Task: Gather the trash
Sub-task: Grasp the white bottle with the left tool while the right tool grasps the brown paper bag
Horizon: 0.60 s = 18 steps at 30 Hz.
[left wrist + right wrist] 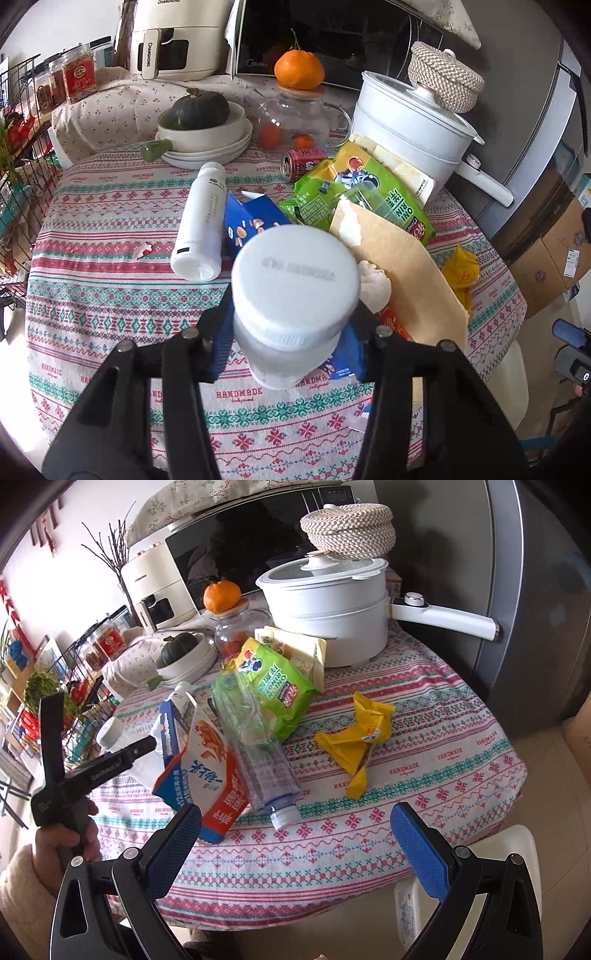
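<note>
Between the blue pads of the left hand-held gripper (291, 339), a small translucent plastic bottle with a white ribbed cap (295, 284) is clamped above the table with the red-and-green patterned cloth (110, 295), cap toward the camera. Only in the left wrist view are a tall white bottle lying on its side (201, 221), a red drink can on its side (301, 162) and a torn brown paper bag (402, 273) shown. The right hand-held gripper (295, 845) is held with its jaws spread wide and nothing between them, near the table edge. From the right wrist view alone, a crushed clear plastic bottle with a white cap (258, 749) is seen lying across a red, white and blue carton (207, 775), beside a green snack bag (277, 686), with a crumpled yellow wrapper (358, 742) lying apart on the cloth.
</note>
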Tool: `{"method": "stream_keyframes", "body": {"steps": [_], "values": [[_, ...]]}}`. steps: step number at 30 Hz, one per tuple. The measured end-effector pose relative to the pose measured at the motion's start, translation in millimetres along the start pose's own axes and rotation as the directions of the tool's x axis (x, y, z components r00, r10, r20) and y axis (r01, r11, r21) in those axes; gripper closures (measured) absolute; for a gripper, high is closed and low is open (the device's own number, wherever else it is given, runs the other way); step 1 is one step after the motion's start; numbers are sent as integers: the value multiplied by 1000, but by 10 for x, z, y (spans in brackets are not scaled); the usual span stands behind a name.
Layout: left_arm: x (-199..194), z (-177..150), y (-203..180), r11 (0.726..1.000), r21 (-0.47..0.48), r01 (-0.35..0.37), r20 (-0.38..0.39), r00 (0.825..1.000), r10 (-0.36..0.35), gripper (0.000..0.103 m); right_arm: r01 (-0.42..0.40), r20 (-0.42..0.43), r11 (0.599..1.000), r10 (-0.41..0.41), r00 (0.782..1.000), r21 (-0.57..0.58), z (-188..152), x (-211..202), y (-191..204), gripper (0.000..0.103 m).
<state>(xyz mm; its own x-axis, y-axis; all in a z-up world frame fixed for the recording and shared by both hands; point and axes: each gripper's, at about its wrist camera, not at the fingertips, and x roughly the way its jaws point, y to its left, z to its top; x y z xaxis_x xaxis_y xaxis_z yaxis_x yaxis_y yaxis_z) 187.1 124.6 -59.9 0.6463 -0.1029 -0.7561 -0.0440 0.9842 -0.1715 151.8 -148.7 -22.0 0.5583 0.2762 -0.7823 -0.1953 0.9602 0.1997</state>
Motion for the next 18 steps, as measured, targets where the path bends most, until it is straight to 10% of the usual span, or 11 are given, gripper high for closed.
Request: {"method": "stream_keyframes", "body": {"steps": [5,12,18], "values": [[-101,-25,50,999,-2,-33,5,999,33,52,-141,8,990,141,990,11,215,170,373,2],[-299,-64,294,998,-63,-21,5,1000,21,52,-194,-98,981,195,976,19,253,783,729,50],[-374,-82,333,996,-85,3,15,1000,-2,52,-207,-112,975,215,970,80,206,975,625,68]]}}
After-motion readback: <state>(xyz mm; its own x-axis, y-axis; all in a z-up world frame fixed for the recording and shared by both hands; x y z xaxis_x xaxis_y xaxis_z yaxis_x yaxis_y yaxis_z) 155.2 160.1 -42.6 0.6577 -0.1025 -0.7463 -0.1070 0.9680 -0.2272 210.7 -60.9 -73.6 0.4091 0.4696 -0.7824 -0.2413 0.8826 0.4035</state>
